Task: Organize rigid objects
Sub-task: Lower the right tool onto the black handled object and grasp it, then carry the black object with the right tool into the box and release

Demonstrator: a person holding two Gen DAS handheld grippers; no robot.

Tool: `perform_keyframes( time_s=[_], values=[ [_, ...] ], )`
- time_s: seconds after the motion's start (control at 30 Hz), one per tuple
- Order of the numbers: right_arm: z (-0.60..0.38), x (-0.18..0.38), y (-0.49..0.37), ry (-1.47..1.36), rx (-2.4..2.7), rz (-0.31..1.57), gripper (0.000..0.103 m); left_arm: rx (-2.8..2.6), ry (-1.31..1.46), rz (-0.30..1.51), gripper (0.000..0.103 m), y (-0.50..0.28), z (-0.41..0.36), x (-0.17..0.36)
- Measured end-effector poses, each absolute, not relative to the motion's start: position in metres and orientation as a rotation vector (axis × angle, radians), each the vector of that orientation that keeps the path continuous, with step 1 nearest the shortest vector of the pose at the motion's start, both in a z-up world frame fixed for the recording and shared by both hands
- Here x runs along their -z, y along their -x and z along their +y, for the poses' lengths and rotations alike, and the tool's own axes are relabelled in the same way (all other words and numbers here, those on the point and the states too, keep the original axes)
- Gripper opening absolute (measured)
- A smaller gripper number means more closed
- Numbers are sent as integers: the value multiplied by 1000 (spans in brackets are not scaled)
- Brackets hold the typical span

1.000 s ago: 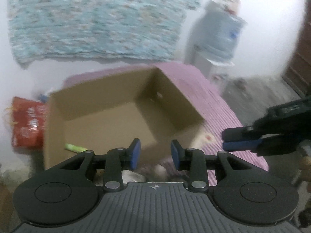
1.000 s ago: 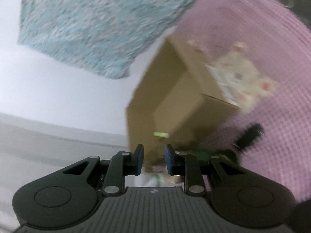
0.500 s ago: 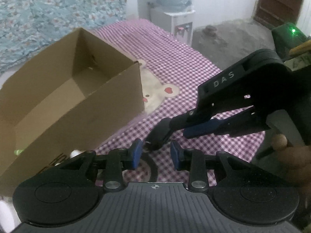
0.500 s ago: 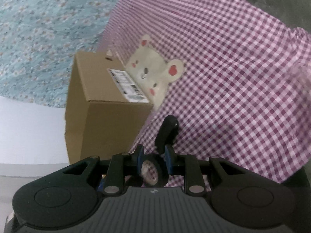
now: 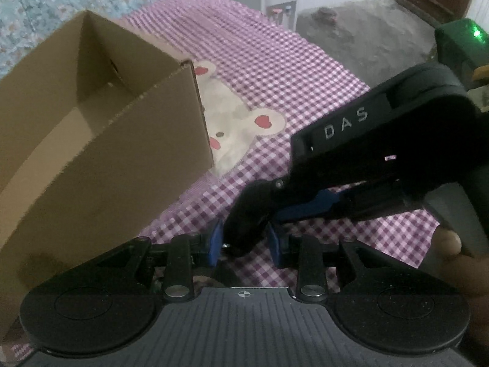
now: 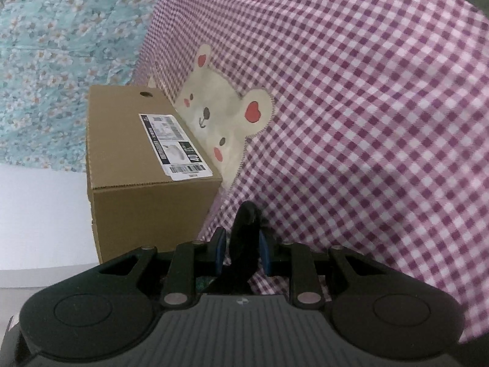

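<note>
Pinching one stiff, light black object point(image 6: 244, 244) near a cardboard box point(image 5: 101, 140): right tool point(image 6: 241, 252) clamps it; left tool point(image 5: 244, 243) brackets its tip.

Both views are dim and soft, with a bluish cast and fisheye bending at the edges. A green lamp point(image 5: 476, 33) glares at the left view's upper right corner.

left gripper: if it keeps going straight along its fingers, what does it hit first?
The black object already sitting between the left gripper's fingers, held by the right gripper. Behind it, probably the checked cloth; depth is unclear. The cardboard box is off to the side.
</note>
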State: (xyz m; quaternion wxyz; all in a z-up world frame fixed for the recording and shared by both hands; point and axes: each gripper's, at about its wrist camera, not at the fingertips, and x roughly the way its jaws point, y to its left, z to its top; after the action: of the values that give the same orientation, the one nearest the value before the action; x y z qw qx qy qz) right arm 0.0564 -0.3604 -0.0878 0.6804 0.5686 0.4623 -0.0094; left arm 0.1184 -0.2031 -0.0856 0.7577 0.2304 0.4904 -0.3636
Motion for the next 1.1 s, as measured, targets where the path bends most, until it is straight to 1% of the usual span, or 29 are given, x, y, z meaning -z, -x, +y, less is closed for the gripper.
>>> perform_keyframes(
  time_s=[0.13,0.43,0.6,0.87,1.1],
  values=[
    [-360,89,-63,-1283,-1,1029,26,791,-503,1097,31,-122,-206,91],
    [-354,90,-76,-1268,-52,1008,25,777,-496,1094,31,-129,-211,93],
    [-347,87,-78,-1226,-59,998,24,774,-503,1097,28,-126,-212,92],
    [-349,79,-65,-1217,-37,971,24,807,-498,1046,26,-113,-212,72],
    [-350,47,-49,-1167,-36,919,24,829,-464,976,25,-95,-206,45]
  ],
)
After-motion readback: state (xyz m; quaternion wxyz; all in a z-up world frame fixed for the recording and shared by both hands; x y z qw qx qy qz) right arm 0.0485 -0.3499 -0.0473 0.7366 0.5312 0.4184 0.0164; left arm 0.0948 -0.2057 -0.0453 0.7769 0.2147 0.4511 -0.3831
